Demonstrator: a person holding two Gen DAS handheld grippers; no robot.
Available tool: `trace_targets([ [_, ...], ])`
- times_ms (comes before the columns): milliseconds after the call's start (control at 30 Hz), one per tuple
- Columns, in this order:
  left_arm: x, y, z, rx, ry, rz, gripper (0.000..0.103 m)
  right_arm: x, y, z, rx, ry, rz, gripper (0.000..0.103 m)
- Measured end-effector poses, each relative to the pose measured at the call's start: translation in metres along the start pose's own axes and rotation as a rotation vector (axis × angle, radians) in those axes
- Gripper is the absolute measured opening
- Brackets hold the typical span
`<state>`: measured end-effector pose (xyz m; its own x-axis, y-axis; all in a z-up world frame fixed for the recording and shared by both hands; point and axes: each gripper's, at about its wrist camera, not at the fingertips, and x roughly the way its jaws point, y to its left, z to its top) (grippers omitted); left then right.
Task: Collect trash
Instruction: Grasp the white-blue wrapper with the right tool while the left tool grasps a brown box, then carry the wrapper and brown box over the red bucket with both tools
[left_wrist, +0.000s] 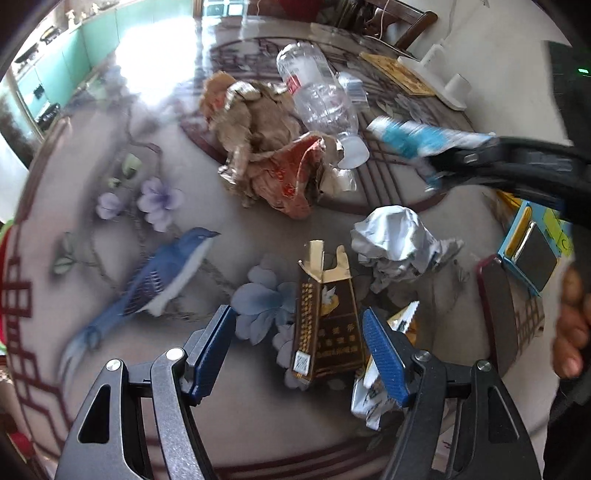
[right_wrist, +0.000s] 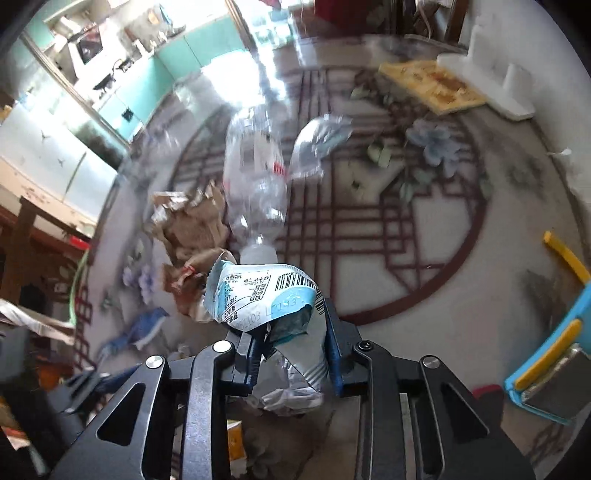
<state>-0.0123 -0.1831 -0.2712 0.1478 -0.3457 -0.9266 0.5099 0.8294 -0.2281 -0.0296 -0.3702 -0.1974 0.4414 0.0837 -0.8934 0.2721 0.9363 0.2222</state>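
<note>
- Low in the left view, the left gripper (left_wrist: 299, 354) stood wide open, empty, astride a brown carton (left_wrist: 325, 325).
- The right gripper (right_wrist: 290, 332) was clamped on a blue-and-white wrapper (right_wrist: 258, 295): one piece collected, I judged.
- Mid-frame, crumpled paper (left_wrist: 395, 243), brown wrappers (left_wrist: 258, 147) and a plastic bottle (left_wrist: 317, 96) remained on the table (left_wrist: 110, 155).
- No bin showed; far things were blurred.

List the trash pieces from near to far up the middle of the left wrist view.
Brown carton between the open left gripper's fingers, then the crumpled white paper, the red wrapper, the clear plastic bottle.
</note>
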Motion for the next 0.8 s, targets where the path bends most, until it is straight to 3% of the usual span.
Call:
trace_targets([
  [133,0.015,0.006,0.002,-0.030,0.027,0.010,0.069,-0.018,0.011,-0.004,0.002,-0.032,0.004,0.028],
  [200,0.018,0.007,0.002,-0.032,0.027,0.006,0.045,-0.026,0.016,-0.008,0.001,-0.043,0.008,0.028],
  [233,0.021,0.008,0.002,-0.031,0.034,-0.002,0.026,-0.025,0.021,-0.007,0.002,-0.047,0.011,0.028],
  [300,0.023,0.012,0.003,-0.046,0.032,-0.032,0.020,-0.025,0.029,-0.006,0.002,-0.054,0.026,0.028],
  [333,0.022,0.015,0.003,-0.053,0.031,-0.040,0.009,-0.026,0.033,-0.007,-0.002,-0.056,0.031,0.028],
  [467,-0.006,0.031,0.007,-0.092,-0.035,-0.038,0.006,-0.031,0.060,-0.010,-0.035,-0.074,0.043,0.028],
  [700,-0.106,0.079,0.022,-0.149,-0.306,0.116,0.006,-0.043,0.117,0.004,-0.120,-0.147,0.076,0.028],
  [800,-0.141,0.104,0.025,-0.172,-0.384,0.170,0.006,-0.049,0.147,0.011,-0.164,-0.185,0.087,0.028],
])
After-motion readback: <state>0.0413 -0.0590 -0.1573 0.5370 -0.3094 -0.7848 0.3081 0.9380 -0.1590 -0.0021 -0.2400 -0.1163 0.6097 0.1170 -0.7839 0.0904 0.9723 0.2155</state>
